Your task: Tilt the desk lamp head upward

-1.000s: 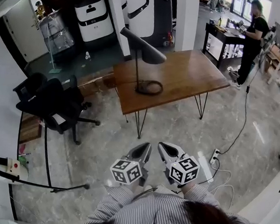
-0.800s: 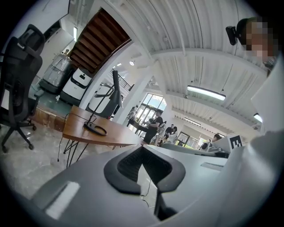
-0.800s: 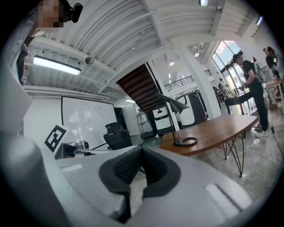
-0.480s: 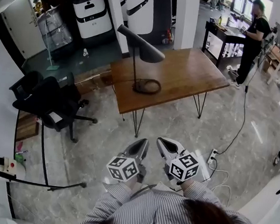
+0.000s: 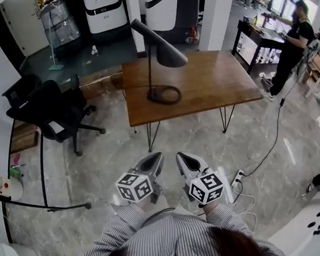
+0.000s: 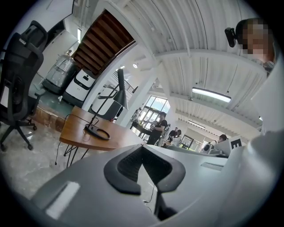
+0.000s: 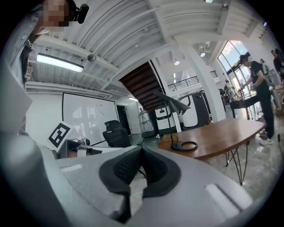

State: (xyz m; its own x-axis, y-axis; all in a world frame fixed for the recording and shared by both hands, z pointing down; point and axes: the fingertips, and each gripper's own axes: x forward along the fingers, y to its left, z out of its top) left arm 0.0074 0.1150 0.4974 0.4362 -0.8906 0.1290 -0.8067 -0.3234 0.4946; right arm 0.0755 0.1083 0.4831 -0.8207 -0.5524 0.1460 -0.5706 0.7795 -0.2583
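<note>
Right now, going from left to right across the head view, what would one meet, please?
office chair → desk lamp → power strip on the floor → person standing at the far bench

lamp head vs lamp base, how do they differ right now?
Shape: the lamp head is a cone shade; the lamp base is an open ring.
Pose: the lamp head sits tilted atop the stem, wide end lower; the lamp base lies flat on the wooden desk.
Shared: both are dark and belong to one lamp.
</note>
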